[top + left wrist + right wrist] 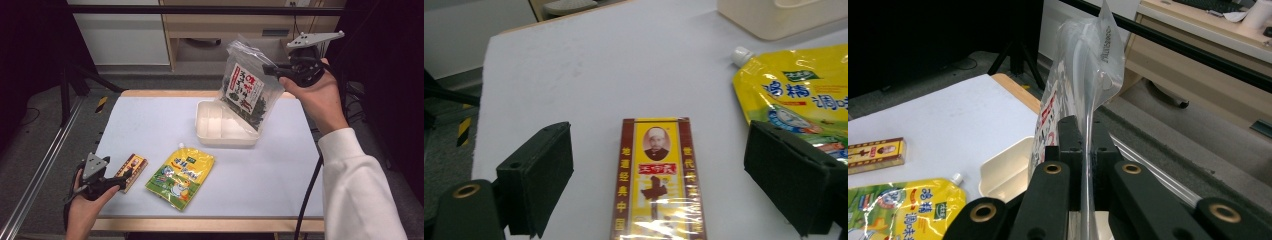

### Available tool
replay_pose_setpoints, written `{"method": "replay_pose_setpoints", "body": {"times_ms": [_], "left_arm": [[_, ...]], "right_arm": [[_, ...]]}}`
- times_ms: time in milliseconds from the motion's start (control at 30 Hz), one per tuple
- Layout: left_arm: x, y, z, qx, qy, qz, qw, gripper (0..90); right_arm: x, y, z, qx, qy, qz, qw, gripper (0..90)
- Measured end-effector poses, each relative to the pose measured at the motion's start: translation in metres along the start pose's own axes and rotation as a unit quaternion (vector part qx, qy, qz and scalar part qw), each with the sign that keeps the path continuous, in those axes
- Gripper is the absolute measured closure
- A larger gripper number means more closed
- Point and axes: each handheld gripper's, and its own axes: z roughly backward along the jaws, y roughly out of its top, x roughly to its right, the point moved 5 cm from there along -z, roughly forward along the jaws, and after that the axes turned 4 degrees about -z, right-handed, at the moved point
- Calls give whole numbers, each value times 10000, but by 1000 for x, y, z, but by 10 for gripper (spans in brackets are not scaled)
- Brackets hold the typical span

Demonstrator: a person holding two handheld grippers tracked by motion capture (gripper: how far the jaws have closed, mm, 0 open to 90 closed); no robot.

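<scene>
The white table [150, 125] spreads in front of me, and toward its far side sits a cream tray [216, 131] with dividers inside. Above the tray's right part I hold up a clear bag [246, 85] of dark dried leaves, its lower corner dipping over the tray's right end; whether it touches the tray I cannot tell. The bag carries a white label with a red border and bold black and red characters I cannot make out, and in the right gripper view small print runs along the clear top edge, too blurred to read. My right gripper [274, 70] is clamped on the bag's upper right edge, the jaws pressed together with the plastic pinched between them. Nearer to me a yellow spouted pouch [180, 175] lies flat, showing a white cap, a green logo patch and the blue Chinese characters 鸡精调味. Just left of it lies a small flat box [131, 171], maroon with a yellow panel, a portrait of a man and gold Chinese characters down its sides. My left gripper [659, 185] hovers low over the box's near end, jaws spread wide apart on either side of it.
</scene>
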Motion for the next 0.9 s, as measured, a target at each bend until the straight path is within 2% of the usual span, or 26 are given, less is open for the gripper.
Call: {"method": "replay_pose_setpoints", "body": {"times_ms": [200,433,567,900], "left_arm": [[-5,-4,0,-22,66,141,9999,119],[-4,-4,0,-38,98,91,9999,122],[-5,-4,0,-36,100,99,9999,122],[-6,-4,1,-14,118,130,9998,123]], "right_arm": [[11,1,-15,77,20,-185,9998,884],[22,-6,-31,9,14,-337,9994,885],[28,-12,-35,26,14,-470,9989,885],[38,-27,-41,-30,-12,-617,9981,884]]}}
